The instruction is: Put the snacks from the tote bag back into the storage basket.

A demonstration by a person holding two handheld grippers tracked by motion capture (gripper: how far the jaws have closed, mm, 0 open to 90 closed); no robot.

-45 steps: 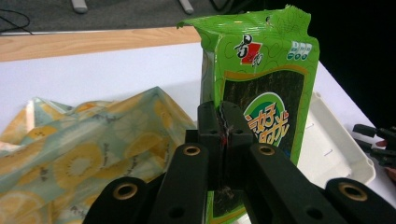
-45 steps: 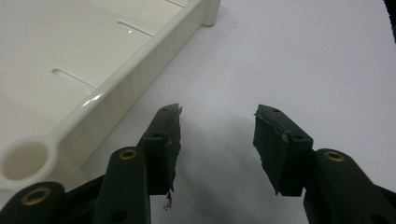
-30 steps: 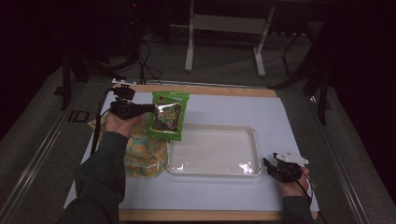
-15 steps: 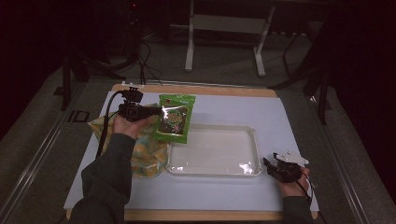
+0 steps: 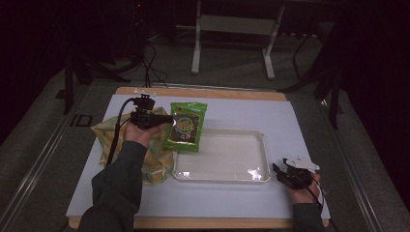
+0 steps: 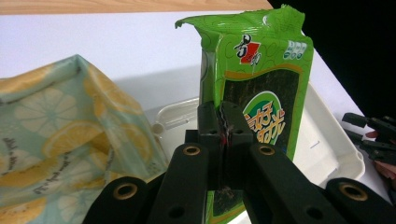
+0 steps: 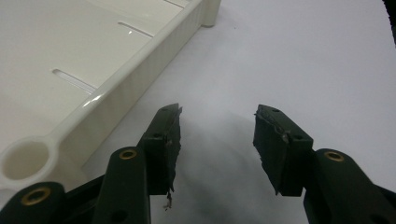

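Snack packet (image 5: 185, 127), light, crinkly and slippery, hung left of centre over the tray (image 5: 261, 145) edge; my left tool (image 6: 223, 122) pinched its side seam, my right tool (image 7: 217, 135) gaped empty.

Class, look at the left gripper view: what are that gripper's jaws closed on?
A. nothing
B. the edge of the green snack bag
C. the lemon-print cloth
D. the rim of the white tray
B: the left gripper pinches the edge of the green snack bag, with the cloth off to one side and the tray behind.
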